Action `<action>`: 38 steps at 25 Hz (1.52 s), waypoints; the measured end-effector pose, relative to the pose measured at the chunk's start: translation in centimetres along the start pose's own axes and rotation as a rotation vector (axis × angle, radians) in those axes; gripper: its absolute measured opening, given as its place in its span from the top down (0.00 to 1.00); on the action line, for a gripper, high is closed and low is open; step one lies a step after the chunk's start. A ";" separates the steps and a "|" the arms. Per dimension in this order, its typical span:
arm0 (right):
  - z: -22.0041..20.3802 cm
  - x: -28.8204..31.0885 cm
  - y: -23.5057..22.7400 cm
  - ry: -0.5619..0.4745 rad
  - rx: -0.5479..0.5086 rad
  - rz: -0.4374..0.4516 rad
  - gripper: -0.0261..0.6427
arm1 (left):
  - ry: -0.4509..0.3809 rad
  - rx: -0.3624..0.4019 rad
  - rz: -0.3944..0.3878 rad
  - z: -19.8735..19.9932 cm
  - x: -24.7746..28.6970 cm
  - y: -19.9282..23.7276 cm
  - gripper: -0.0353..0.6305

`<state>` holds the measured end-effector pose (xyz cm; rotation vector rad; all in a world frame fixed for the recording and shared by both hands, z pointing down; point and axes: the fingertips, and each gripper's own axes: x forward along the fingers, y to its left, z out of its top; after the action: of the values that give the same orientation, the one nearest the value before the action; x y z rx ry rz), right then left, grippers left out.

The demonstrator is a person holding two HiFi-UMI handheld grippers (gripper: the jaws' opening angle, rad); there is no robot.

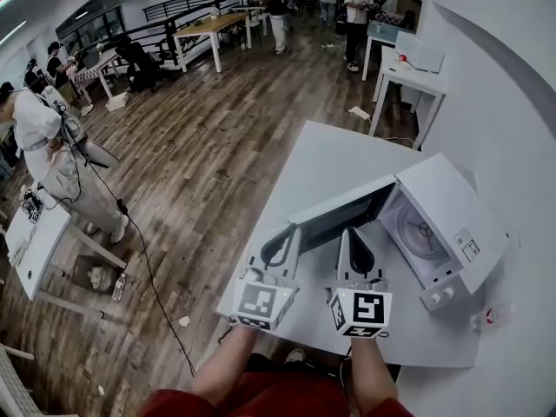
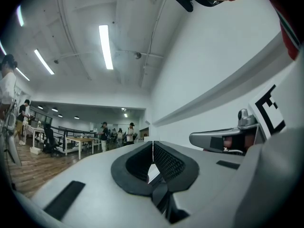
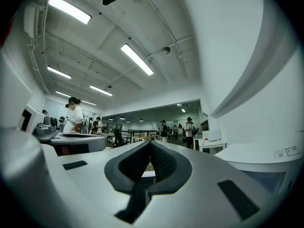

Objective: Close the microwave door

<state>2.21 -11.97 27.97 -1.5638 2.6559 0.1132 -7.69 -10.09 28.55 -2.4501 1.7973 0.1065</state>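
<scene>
A white microwave (image 1: 456, 211) stands on a white table (image 1: 330, 150) by the right wall. Its dark-windowed door (image 1: 343, 214) is swung wide open toward the left, showing the cavity and turntable (image 1: 419, 233). Both grippers are held level over the table's near part, pointing at the door. My left gripper (image 1: 291, 230) is shut and empty, its tip by the door's free edge. My right gripper (image 1: 349, 231) is also shut and empty, its tip close to the door's middle; contact cannot be told. The left gripper view shows the black pads (image 2: 164, 159) pressed together, as does the right gripper view with its pads (image 3: 161, 161).
The wall runs close along the table's right side. A small white table (image 1: 415, 69) stands behind, another white table (image 1: 35, 246) at far left with a cable (image 1: 148, 268) on the wooden floor. Several people stand at the far end and a person (image 1: 52, 159) at left.
</scene>
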 end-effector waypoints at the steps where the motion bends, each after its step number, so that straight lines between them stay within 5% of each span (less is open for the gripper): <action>1: -0.3 0.3 -0.3 0.004 0.005 0.000 0.93 | 0.004 0.002 0.000 -0.3 0.4 0.0 0.90; 15: -5.2 4.0 0.5 0.106 -0.001 -0.017 0.93 | 0.053 0.008 -0.084 -5.4 2.2 3.3 0.90; 27: -9.2 5.6 2.0 0.208 -0.043 -0.073 0.93 | 0.101 0.050 -0.338 -10.5 2.3 5.5 0.89; 30: -10.0 6.0 2.3 0.223 -0.050 -0.086 0.93 | 0.152 0.063 -0.440 -12.4 2.5 5.2 0.75; 38: -11.2 6.9 2.6 0.254 -0.066 -0.142 0.93 | 0.167 0.097 -0.618 -15.4 3.7 5.6 0.68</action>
<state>-3.51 -17.72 38.59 -1.8988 2.7365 -0.0052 -11.99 -17.10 43.15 -2.8741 0.9786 -0.2328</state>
